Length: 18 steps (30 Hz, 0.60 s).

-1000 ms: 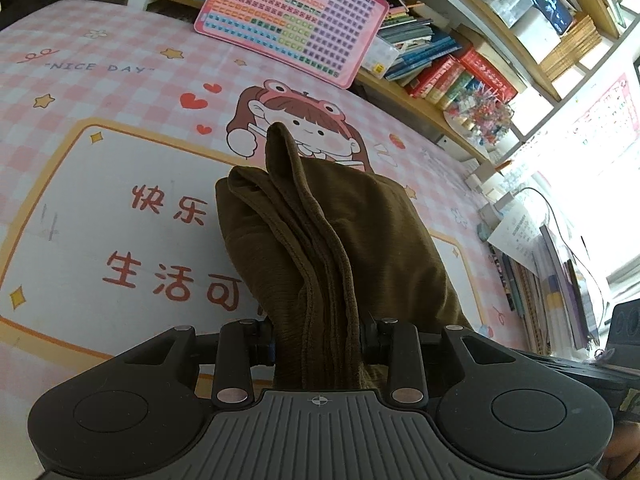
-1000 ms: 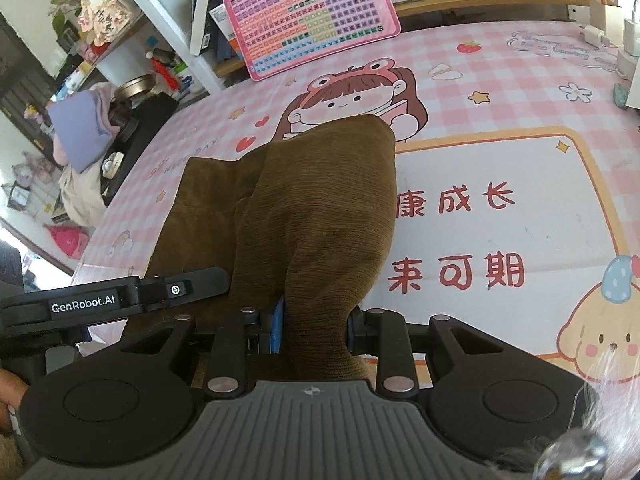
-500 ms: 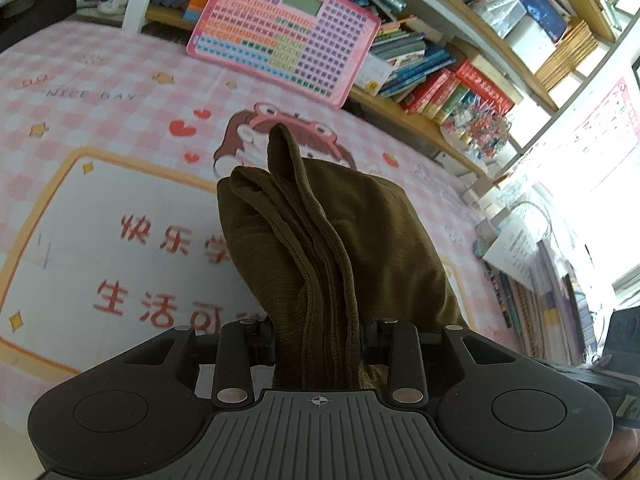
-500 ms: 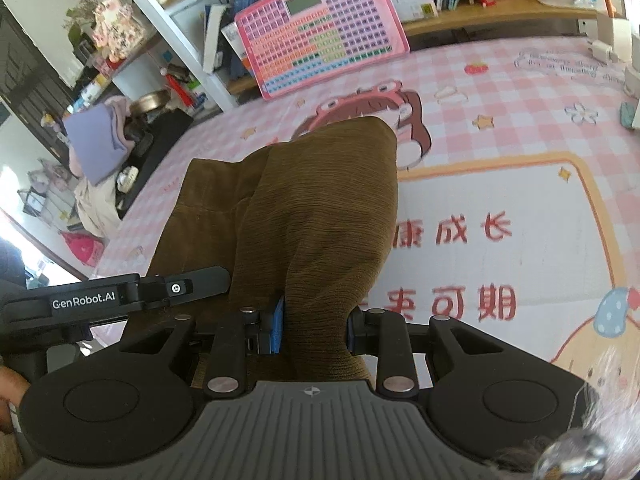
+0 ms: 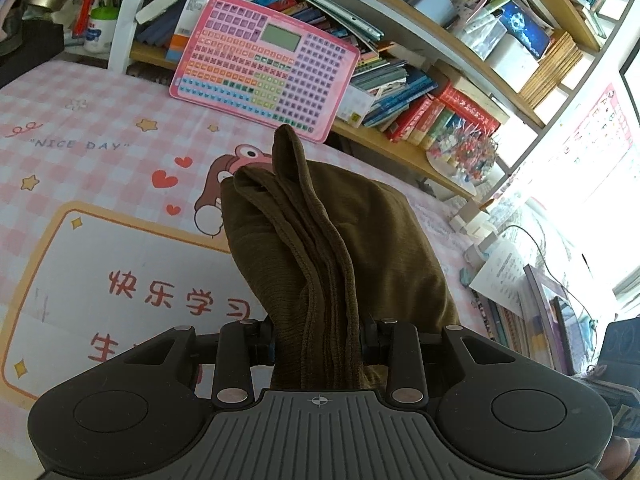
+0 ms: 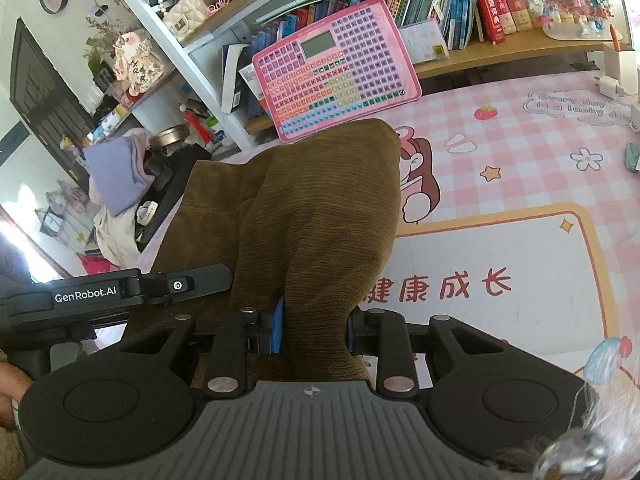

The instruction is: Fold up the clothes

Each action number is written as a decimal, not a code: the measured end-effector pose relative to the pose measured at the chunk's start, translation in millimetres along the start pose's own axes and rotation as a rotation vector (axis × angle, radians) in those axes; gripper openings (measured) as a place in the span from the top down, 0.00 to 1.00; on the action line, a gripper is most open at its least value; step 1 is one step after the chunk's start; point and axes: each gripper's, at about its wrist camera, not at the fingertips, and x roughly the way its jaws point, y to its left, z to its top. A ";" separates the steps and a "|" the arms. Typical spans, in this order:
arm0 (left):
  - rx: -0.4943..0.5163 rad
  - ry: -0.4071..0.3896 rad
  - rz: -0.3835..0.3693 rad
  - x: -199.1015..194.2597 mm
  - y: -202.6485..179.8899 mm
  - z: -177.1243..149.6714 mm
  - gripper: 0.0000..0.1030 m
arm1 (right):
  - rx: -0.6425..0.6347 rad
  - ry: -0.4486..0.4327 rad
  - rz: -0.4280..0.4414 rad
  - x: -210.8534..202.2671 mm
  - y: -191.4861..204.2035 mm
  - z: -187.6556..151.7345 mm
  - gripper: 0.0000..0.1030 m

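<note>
Left wrist view: the brown garment [image 5: 320, 264] rises out of the left gripper [image 5: 318, 344], whose two fingers are pressed in on a thick bunch of its hemmed edges. The layers stand up in ridges, one narrow fold poking highest at the far end, and the rest of the cloth drops away to the right. It looks held up off the pink checked mat [image 5: 100, 148], though where its lower part ends I cannot tell.

From the right wrist camera the same garment [image 6: 316, 216] shows its broad ribbed face. The right gripper [image 6: 314, 330] is clamped on its near end, blue pad [image 6: 277, 326] tight against the cloth on the left side. The fabric spreads left towards the other tool, a black bar marked GenRobot.AI [image 6: 120, 288], which lies just beside it with a bit of a hand [image 6: 10, 394] at the frame's edge.

Under the cloth the mat [image 6: 520, 168] carries a cartoon girl, hearts, stars and red Chinese lettering in a white panel. At the far edge a pink keyboard toy [image 6: 336, 88] leans against the bookshelf [image 6: 500, 56], packed with books. Far left, a purple bundle [image 6: 114, 168] sits on a heap beside the mat.
</note>
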 end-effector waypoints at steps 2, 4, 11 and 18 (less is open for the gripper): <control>0.002 -0.002 -0.006 1.3 0.8 3.2 0.69 | -0.003 -0.008 -0.004 0.0 0.6 2.0 0.75; 0.005 -0.004 -0.011 2.5 1.5 6.4 0.69 | -0.004 -0.015 -0.010 1.4 1.9 5.1 0.75; 0.000 0.003 -0.046 12.5 22.9 26.6 0.69 | -0.010 -0.027 -0.042 20.9 14.4 18.7 0.75; 0.003 0.007 -0.096 30.1 69.5 76.9 0.69 | -0.028 -0.050 -0.086 65.1 40.1 50.9 0.75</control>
